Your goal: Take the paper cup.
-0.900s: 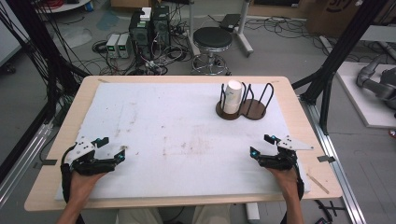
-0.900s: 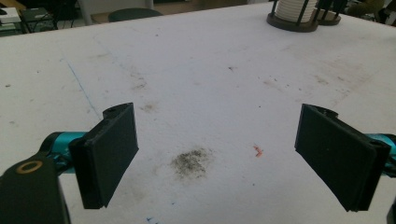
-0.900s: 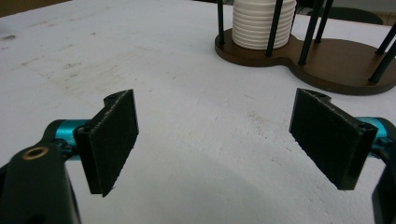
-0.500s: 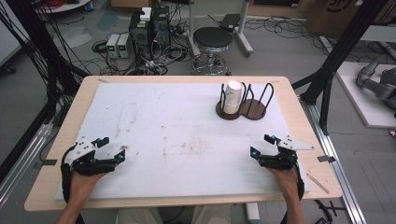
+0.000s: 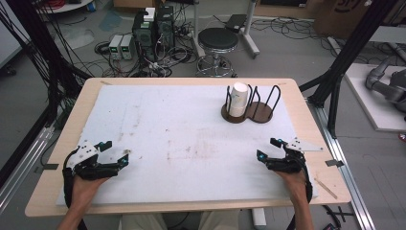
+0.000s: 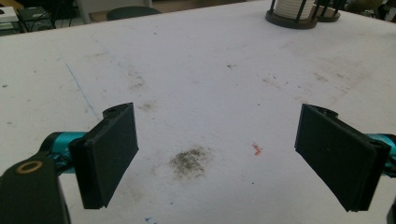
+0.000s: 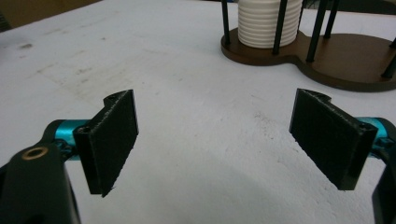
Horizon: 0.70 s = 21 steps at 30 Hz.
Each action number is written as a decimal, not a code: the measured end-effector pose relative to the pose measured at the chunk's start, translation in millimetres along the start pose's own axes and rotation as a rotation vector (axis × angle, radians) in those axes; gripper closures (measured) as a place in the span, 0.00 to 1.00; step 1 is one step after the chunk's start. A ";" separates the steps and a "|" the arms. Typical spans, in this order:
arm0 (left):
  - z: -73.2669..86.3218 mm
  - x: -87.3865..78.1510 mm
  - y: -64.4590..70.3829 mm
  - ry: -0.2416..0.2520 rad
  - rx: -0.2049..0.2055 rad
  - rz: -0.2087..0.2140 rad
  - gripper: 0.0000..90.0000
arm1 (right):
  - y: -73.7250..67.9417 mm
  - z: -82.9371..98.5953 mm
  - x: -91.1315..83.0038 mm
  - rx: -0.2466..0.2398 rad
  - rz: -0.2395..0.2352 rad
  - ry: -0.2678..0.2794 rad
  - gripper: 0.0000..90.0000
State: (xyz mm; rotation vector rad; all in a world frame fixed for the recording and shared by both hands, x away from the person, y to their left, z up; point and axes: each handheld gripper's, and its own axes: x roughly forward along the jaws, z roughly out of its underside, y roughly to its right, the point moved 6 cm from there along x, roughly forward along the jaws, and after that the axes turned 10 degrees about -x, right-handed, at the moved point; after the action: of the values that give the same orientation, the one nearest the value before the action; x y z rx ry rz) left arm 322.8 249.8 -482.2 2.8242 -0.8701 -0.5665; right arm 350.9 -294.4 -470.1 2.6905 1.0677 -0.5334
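White cup stack (image 5: 238, 99) sits caged in its wire holder (image 5: 249, 112); the right gripper (image 5: 269, 148), spread wide (like the left gripper (image 5: 115, 153)), could snag a post.

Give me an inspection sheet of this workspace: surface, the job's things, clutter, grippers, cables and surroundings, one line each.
Surface: white mat on a wooden table, with grey smudges and a small red mark.
Job's things: stack of white cups upright in the left bay of a dark two-bay rack; the right bay is empty.
Clutter: nothing seen on the mat.
Grippers: left gripper and right gripper both open, holding nothing, low at the near edge.
Cables: tangled on the floor beyond the table.
Surroundings: black stool, electronic boxes, black frame posts.
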 end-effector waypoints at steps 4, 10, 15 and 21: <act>0.3 0.8 0.9 -0.006 0.006 -0.001 0.14 | 1.5 -17.1 -8.5 -0.023 0.003 0.031 0.18; 0.2 0.8 0.8 -0.006 0.004 0.004 0.14 | 13.3 -58.7 -25.0 -0.058 0.023 0.059 0.18; 0.2 1.0 0.4 -0.009 -0.002 0.008 0.14 | 25.5 -93.4 -31.4 -0.085 0.031 0.068 0.18; 0.3 1.3 0.8 -0.011 -0.001 0.009 0.14 | 36.5 -120.6 -30.3 -0.108 0.047 0.053 0.18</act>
State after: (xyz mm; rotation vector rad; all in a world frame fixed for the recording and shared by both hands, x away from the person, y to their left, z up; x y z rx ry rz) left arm 323.2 248.4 -482.7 2.8169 -0.8842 -0.5819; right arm 386.7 -302.1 -345.7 2.6414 1.0138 -0.3866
